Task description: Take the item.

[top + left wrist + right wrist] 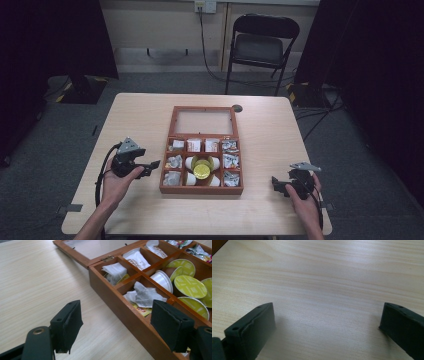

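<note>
My left hand-held gripper (pixel 155 164) hovers just beside the near-left wall of the wooden tea box (pixel 201 190), jaws partly apart and grasping nothing. The box lies to its right, long axis running away from me, lid laid open at the far end. The tea bag (pixel 143 295) in the nearest left compartment is closest. My right hand-held gripper (pixel 275 182) rests released over bare table (pixel 140 110), well apart.

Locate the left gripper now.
High view: left gripper sits left of the wooden compartment box, jaws apart and empty, pointing at its left wall.
</note>
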Demonstrator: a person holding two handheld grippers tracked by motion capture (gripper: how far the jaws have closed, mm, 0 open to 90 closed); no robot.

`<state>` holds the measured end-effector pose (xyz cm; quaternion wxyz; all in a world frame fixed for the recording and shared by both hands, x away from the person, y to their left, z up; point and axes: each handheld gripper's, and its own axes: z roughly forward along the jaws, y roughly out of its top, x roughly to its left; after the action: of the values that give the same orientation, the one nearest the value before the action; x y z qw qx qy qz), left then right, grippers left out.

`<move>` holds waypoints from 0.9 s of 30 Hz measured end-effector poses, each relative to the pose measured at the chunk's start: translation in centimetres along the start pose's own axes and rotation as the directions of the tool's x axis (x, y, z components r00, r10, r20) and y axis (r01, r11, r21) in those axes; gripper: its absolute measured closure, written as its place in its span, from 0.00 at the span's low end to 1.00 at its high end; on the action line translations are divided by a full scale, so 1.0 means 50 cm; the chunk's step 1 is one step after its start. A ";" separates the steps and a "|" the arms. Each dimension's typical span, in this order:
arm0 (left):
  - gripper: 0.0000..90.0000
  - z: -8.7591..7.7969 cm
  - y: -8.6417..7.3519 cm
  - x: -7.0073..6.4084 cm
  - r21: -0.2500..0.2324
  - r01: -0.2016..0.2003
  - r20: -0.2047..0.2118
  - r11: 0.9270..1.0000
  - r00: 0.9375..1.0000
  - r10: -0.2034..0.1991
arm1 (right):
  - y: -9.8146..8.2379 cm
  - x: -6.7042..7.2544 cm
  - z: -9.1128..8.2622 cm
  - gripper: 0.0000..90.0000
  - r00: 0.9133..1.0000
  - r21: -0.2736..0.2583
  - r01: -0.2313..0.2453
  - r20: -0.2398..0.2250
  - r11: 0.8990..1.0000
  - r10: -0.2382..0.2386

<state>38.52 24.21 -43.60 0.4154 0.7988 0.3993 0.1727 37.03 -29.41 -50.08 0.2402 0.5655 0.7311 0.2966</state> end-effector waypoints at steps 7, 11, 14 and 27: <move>0.30 0.009 0.020 -0.016 -0.012 -0.013 0.045 1.000 0.999 0.013 | 0.000 0.000 0.000 0.00 1.000 0.000 0.000 0.000 1.000 0.000; 0.30 0.013 0.034 -0.022 -0.024 -0.024 0.047 0.999 0.999 0.026 | 0.000 0.000 0.000 0.00 1.000 0.000 0.000 0.000 1.000 0.000; 0.30 0.018 0.043 -0.028 -0.035 -0.036 0.059 0.999 0.998 0.038 | 0.000 0.000 0.000 0.00 1.000 0.000 0.000 0.000 1.000 0.000; 0.29 0.027 0.081 -0.044 -0.060 -0.061 0.061 0.996 0.996 0.065 | 0.000 0.000 0.000 0.00 1.000 0.000 0.000 0.000 1.000 0.000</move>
<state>39.96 20.40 -41.00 0.4453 0.8036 0.3555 0.1721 37.02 -29.42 -50.08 0.2400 0.5655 0.7313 0.2965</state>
